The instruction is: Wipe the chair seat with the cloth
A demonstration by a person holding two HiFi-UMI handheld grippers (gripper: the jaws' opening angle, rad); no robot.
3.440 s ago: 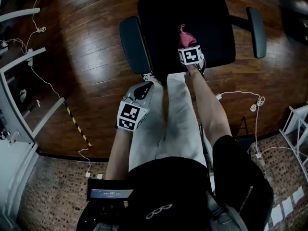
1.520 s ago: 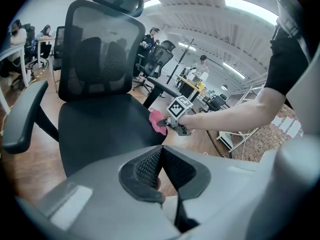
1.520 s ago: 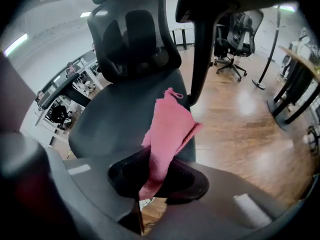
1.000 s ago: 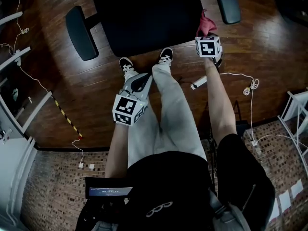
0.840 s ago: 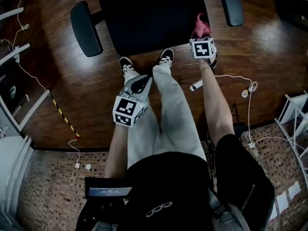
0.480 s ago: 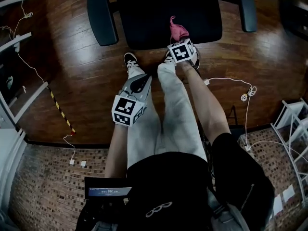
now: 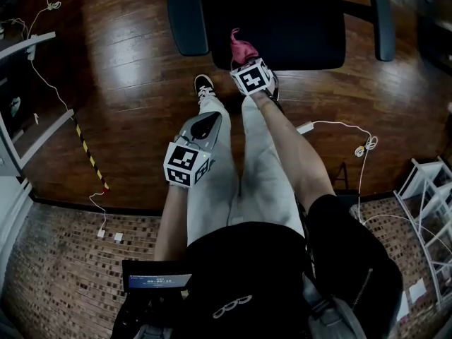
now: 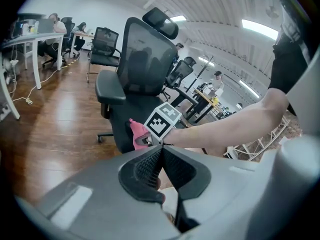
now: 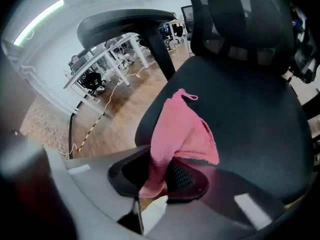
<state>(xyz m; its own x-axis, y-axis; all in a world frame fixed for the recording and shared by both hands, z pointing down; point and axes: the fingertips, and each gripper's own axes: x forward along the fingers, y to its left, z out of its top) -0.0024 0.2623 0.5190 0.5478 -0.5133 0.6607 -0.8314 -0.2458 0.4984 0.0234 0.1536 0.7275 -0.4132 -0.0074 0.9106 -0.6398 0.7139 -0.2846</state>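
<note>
A black office chair seat (image 7: 282,20) fills the top of the head view, and its seat (image 9: 240,114) spreads wide in the right gripper view. My right gripper (image 7: 244,58) is shut on a pink cloth (image 7: 241,48) at the seat's front left edge. The cloth (image 9: 182,134) lies draped onto the seat surface from between the jaws. My left gripper (image 7: 205,126) hangs lower, over the person's left leg, away from the chair. Its jaws are pressed together with nothing between them (image 8: 160,161). The pink cloth (image 8: 137,133) also shows in the left gripper view.
The chair's armrests (image 7: 185,16) (image 7: 383,23) flank the seat. A white cable (image 7: 346,129) trails on the wood floor at the right, a striped strip (image 7: 88,154) at the left. White desk legs (image 7: 28,41) stand at far left, a white rack (image 7: 427,196) at far right.
The right gripper with the pink cloth has swept leftward, from beside the right armrest across the seat's front edge to its front left. The left gripper has stayed put.
</note>
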